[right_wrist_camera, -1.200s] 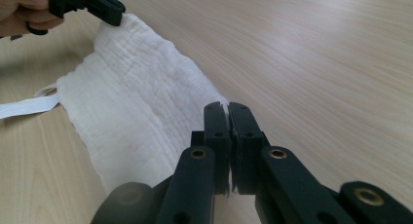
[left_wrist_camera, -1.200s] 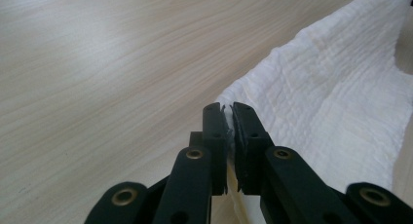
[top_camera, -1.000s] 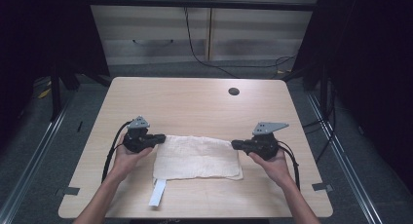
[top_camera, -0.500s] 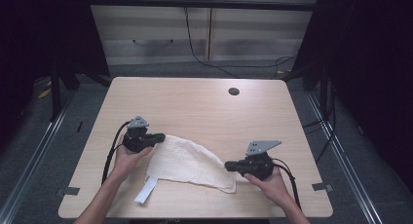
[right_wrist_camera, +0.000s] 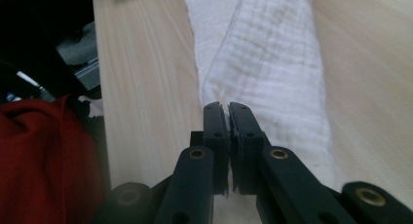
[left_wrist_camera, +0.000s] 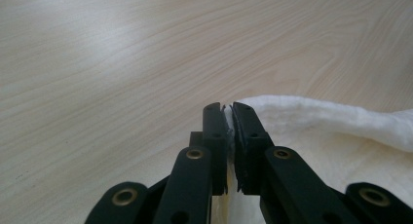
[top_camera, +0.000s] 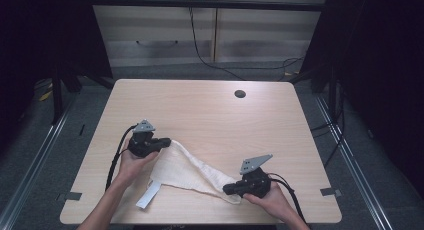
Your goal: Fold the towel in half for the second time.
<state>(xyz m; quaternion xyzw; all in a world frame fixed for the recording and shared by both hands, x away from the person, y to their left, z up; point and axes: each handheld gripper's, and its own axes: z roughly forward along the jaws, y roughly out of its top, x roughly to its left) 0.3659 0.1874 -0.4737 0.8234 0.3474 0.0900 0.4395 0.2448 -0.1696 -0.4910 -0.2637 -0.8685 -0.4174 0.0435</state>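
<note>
From above we see the cloth (top_camera: 192,171) stretched between both grippers; the left gripper (left_wrist_camera: 228,118) and right gripper (right_wrist_camera: 228,114) each pinch a corner.

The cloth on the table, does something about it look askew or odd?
Yes. The white cloth does not lie flat or square: it is pulled into a skewed triangle between the left gripper and the right gripper, each shut on a corner. A white strip sticks out from under its near edge.

Black jaws pinched on white cloth (right_wrist_camera: 272,63), wooden table (right_wrist_camera: 146,87), red fabric (right_wrist_camera: 44,151) left
</note>
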